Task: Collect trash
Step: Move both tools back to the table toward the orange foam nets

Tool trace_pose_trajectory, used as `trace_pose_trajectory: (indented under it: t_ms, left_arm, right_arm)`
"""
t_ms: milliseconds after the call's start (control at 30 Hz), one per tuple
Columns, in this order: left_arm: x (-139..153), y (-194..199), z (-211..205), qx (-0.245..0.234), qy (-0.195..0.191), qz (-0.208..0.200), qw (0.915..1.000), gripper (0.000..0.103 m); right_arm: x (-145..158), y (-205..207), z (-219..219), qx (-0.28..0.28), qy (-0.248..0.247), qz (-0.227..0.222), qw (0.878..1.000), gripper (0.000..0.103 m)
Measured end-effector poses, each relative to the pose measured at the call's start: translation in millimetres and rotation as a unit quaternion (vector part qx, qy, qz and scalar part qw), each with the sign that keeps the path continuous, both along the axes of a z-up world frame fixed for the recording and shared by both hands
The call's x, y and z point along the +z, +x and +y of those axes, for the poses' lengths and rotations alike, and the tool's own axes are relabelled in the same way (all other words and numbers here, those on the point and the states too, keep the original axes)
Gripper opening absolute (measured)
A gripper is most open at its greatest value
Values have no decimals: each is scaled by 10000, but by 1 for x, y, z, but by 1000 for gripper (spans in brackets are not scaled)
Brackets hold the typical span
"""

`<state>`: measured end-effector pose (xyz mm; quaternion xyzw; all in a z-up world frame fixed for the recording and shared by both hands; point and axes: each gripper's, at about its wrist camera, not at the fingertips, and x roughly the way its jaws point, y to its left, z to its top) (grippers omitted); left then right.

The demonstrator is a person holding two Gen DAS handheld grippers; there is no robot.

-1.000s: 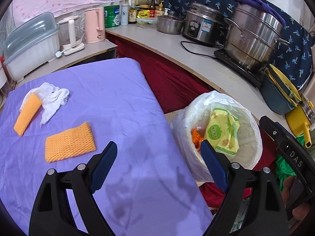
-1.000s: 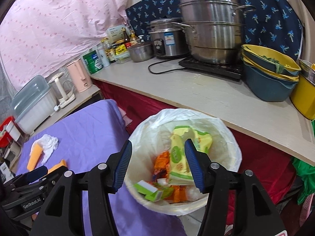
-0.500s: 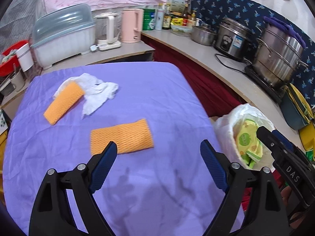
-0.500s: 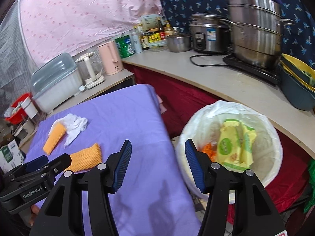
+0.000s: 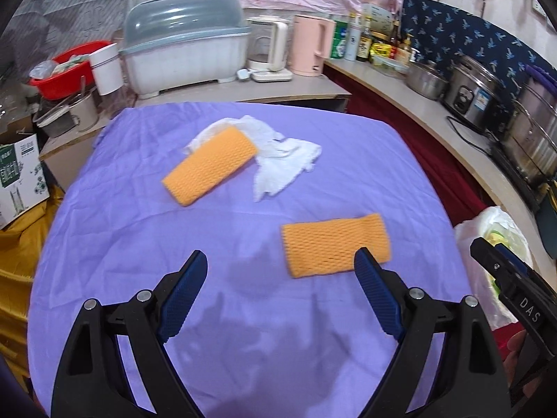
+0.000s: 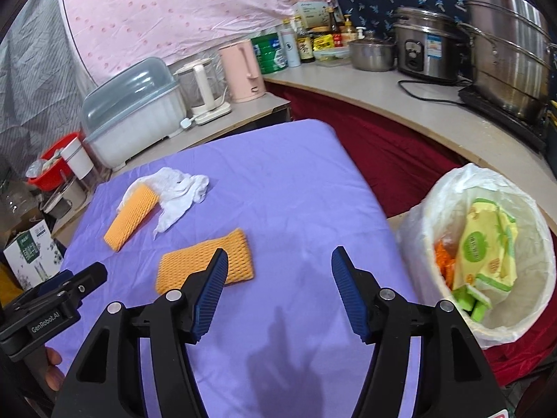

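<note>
Two orange foam nets lie on the purple tablecloth (image 5: pixel 139 250). The near net (image 5: pixel 334 245) (image 6: pixel 205 263) lies flat; the far net (image 5: pixel 210 167) (image 6: pixel 132 216) rests partly on a crumpled white tissue (image 5: pixel 285 160) (image 6: pixel 181 191). My left gripper (image 5: pixel 280 264) hovers open over the cloth, its right finger close to the near net. The jaws of my right gripper (image 6: pixel 278 261) are opening with nothing between them, the left fingertip just above the near net's edge. A white-lined trash bin (image 6: pixel 487 244) (image 5: pixel 494 230) with wrappers inside stands right of the table.
Behind the table, a counter carries a covered dish rack (image 5: pixel 184 48), a white kettle (image 5: pixel 269 48), a pink jug (image 5: pixel 311 45), bottles, a rice cooker (image 6: pixel 428 45) and a steel steamer (image 6: pixel 508 52). A red basin (image 5: pixel 61 69) and a cardboard box (image 5: pixel 21 181) sit at the left.
Both grippers swung left from above the trash bin to over the table. The nets and tissue now lie ahead of them, and the right jaws stand a little wider.
</note>
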<state>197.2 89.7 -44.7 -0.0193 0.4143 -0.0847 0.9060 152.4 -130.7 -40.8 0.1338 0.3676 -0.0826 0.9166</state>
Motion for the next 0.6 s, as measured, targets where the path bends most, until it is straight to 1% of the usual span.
trace_pose_trajectory:
  t_ms: [100, 167, 233, 300, 333, 500, 600]
  left_arm:
    - [-5, 9, 20, 155, 63, 1, 9999, 82]
    - [-9, 16, 32, 232, 83, 15, 9997, 82]
    - [-13, 25, 44, 321, 102, 37, 9994, 82]
    - [-17, 35, 56, 424, 86, 57, 9990, 87]
    - [-19, 40, 61, 476, 83, 49, 9988, 87]
    - [-32, 68, 83, 617, 117, 101, 9980, 90]
    - [-41, 84, 88, 646, 192, 105, 9977, 91]
  right_arm:
    - [-11, 14, 13, 101, -5, 108, 9999, 60]
    - [-18, 23, 20, 137, -5, 174, 9998, 65]
    - [-25, 31, 25, 163, -9, 228, 9996, 68]
    - [-32, 39, 29, 195, -12, 303, 9993, 69]
    - [-36, 43, 31, 206, -10, 341, 9992, 70]
    - [-57, 65, 37, 246, 75, 551, 9981, 71]
    - [-67, 76, 40, 256, 86, 640, 9976, 71]
